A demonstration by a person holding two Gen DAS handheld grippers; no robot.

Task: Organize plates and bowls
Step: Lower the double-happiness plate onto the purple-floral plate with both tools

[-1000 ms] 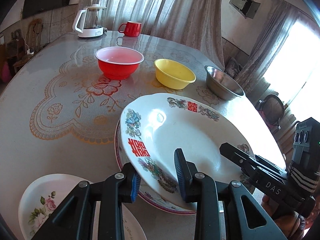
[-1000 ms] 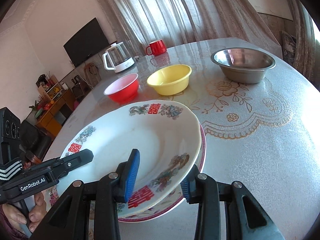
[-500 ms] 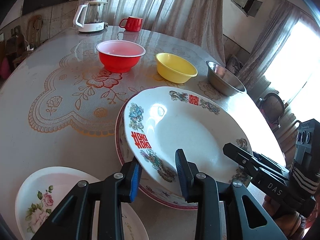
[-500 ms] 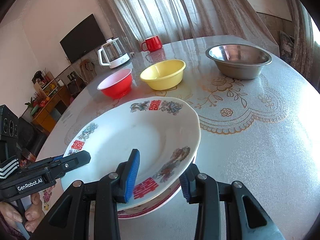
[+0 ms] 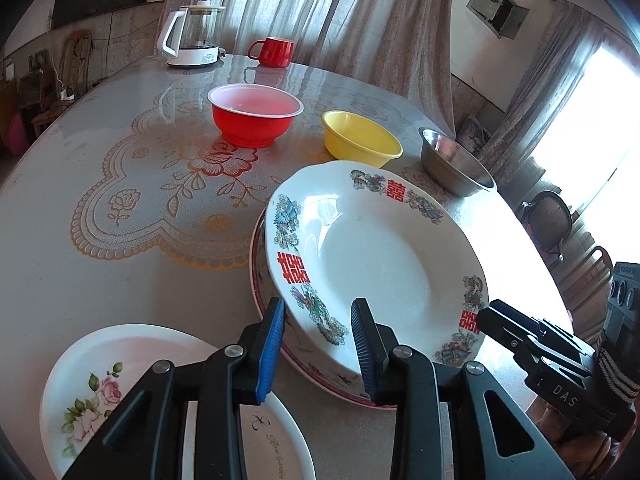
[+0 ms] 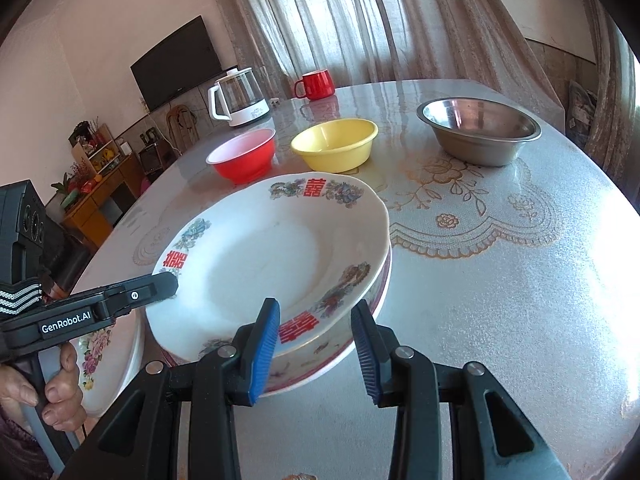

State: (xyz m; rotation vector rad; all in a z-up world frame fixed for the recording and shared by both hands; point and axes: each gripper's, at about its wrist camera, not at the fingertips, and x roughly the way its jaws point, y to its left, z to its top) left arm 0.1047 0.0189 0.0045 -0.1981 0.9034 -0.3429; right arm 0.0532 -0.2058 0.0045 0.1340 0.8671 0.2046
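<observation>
We are holding a white patterned plate (image 5: 376,256) with both grippers, left gripper (image 5: 318,346) and right gripper (image 6: 316,346), jaws grasping its near rim, over a red-rimmed plate (image 6: 378,300) on the table (image 6: 500,300).

Left gripper (image 5: 318,344) angled downward, jaws partly apart, astride a plate rim; contact undeterminable. Right gripper (image 6: 316,350) likewise pitched down, jaws partly apart. A hand (image 6: 48,392) grasps the left gripper's handle.

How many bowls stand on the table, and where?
3: red bowl leftmost, yellow bowl in the middle, steel bowl rightmost, all in a row beyond the plates. None appears hidden.
</observation>
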